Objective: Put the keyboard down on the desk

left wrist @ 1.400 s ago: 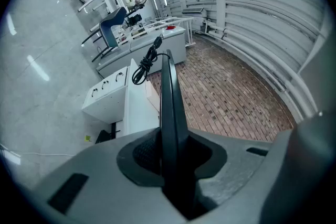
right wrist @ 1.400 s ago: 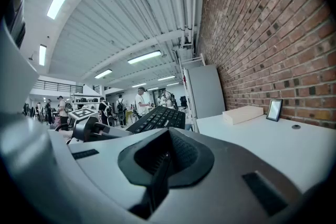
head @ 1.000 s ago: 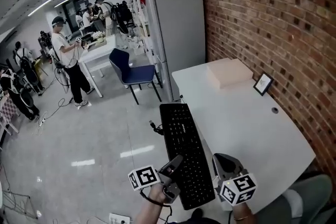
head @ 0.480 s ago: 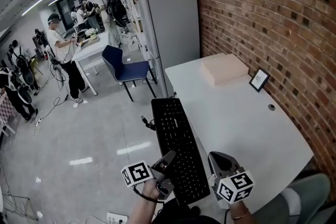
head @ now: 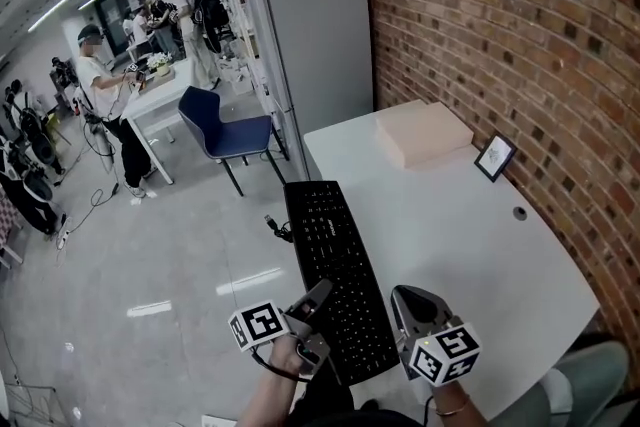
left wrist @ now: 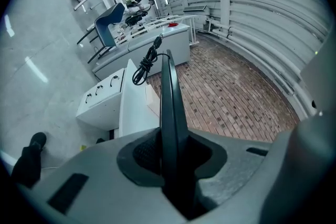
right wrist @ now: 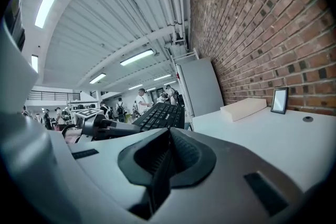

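Note:
A black keyboard (head: pixel 335 275) is held off the desk, running lengthwise along the left edge of the white desk (head: pixel 470 235). My left gripper (head: pixel 318 303) is shut on its near left edge. In the left gripper view the keyboard (left wrist: pixel 169 107) stands edge-on between the pads, its coiled cable (left wrist: pixel 146 63) dangling at the far end. My right gripper (head: pixel 408 307) hovers just right of the keyboard's near end, over the desk's front, jaws shut and empty. From the right gripper (right wrist: pixel 165 160) view, the keyboard (right wrist: pixel 160 114) and the left gripper (right wrist: pixel 105 126) lie to the left.
A beige flat box (head: pixel 422 133) lies at the desk's far end, with a small picture frame (head: pixel 495 157) and a cable hole (head: pixel 519 213) by the brick wall. A grey cabinet (head: pixel 315 35) and blue chair (head: pixel 225 130) stand beyond. People stand at far tables.
The head view has swung a little, so everything sits slightly further left. The keyboard stays in the left gripper's grip beside the desk edge. The right gripper has stayed shut.

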Action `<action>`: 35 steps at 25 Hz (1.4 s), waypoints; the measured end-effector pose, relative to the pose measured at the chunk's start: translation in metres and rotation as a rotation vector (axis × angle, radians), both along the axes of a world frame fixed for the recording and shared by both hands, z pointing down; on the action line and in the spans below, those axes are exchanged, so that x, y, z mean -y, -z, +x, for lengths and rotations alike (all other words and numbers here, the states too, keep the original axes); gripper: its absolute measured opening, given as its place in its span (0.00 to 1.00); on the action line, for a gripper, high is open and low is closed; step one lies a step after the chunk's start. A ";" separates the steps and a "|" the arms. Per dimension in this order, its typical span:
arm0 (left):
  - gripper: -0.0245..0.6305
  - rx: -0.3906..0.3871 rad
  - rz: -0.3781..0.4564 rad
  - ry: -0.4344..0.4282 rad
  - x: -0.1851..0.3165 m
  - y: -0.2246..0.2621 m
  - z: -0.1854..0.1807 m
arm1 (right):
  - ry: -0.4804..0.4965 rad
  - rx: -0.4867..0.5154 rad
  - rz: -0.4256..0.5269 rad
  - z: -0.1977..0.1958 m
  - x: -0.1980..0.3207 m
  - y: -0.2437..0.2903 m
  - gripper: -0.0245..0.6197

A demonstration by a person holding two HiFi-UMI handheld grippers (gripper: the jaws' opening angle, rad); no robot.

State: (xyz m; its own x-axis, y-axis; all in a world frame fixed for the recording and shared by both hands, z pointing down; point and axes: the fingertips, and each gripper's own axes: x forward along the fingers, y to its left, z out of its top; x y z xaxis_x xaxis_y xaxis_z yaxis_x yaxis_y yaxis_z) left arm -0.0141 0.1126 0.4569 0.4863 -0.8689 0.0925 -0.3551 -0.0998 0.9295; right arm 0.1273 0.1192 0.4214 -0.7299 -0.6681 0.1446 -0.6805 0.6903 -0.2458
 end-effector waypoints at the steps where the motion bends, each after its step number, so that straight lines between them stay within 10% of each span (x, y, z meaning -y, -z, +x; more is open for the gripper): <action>1: 0.19 -0.003 0.000 -0.003 0.011 -0.002 -0.003 | -0.003 0.001 -0.002 -0.003 0.010 -0.001 0.05; 20: 0.19 -0.050 -0.067 -0.137 0.248 -0.034 -0.111 | -0.164 -0.056 -0.084 -0.117 0.224 -0.024 0.05; 35: 0.19 -0.045 -0.109 -0.188 0.359 -0.063 -0.118 | -0.223 -0.069 -0.109 -0.131 0.313 -0.036 0.05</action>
State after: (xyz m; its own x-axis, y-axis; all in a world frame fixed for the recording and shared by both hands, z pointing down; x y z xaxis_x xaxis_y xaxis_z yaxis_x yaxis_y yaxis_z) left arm -0.1324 -0.2463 0.5199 0.6444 -0.7487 0.1553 -0.2977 -0.0586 0.9529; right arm -0.0039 -0.1937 0.4571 -0.5522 -0.7889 0.2696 -0.8307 0.4932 -0.2582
